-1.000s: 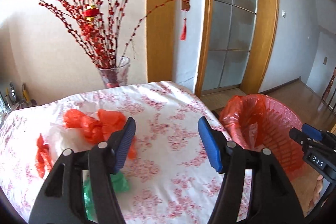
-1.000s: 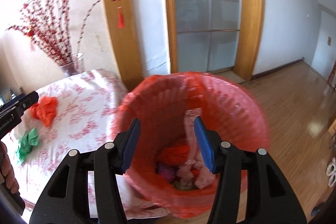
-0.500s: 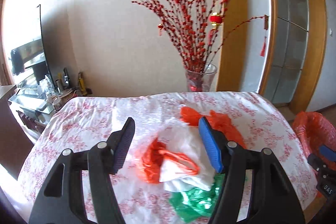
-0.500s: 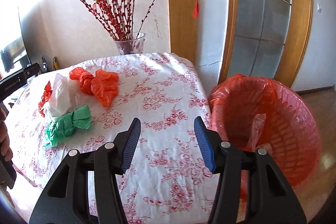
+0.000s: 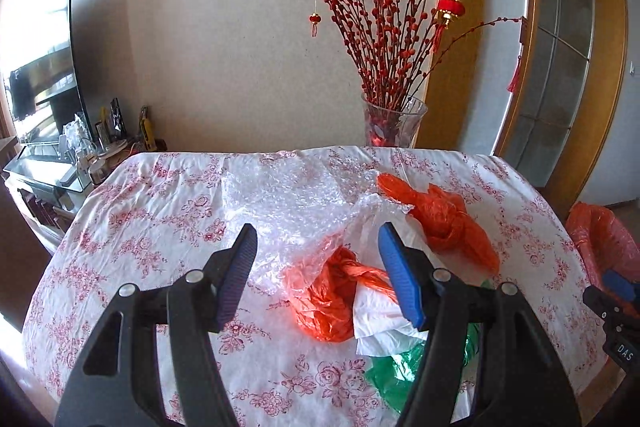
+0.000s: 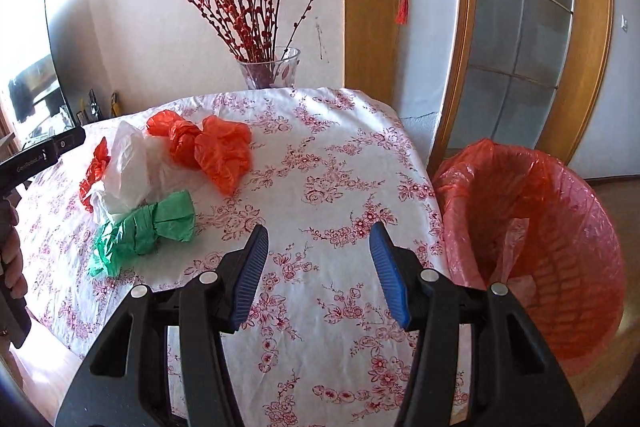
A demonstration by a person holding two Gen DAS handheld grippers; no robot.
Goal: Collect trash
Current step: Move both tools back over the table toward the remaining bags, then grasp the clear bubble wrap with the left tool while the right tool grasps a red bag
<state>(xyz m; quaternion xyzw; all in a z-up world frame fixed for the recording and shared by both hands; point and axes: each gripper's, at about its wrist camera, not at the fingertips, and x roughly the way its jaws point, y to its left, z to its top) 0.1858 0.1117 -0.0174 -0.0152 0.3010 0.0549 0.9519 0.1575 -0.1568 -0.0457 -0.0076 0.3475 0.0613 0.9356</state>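
Note:
Crumpled plastic bags lie on the floral tablecloth (image 5: 160, 219). In the left wrist view I see a small orange bag (image 5: 328, 295), a white bag (image 5: 384, 319), a larger orange bag (image 5: 448, 219), a green bag (image 5: 400, 375) and clear bubble wrap (image 5: 288, 195). My left gripper (image 5: 318, 267) is open and empty above the small orange bag. In the right wrist view the large orange bag (image 6: 216, 147), white bag (image 6: 128, 167) and green bag (image 6: 148, 227) lie to the left. My right gripper (image 6: 318, 267) is open and empty over bare cloth. The red-lined trash basket (image 6: 560, 227) stands right of the table.
A glass vase (image 5: 392, 123) of red branches stands at the table's far edge, also in the right wrist view (image 6: 270, 67). A TV and cluttered stand (image 5: 40, 115) are at the left. A glass door (image 6: 520, 39) is behind the basket.
My left gripper swung left from the basket side to the pile of bags and closed in on it. My right gripper left the basket mouth and came over the table.

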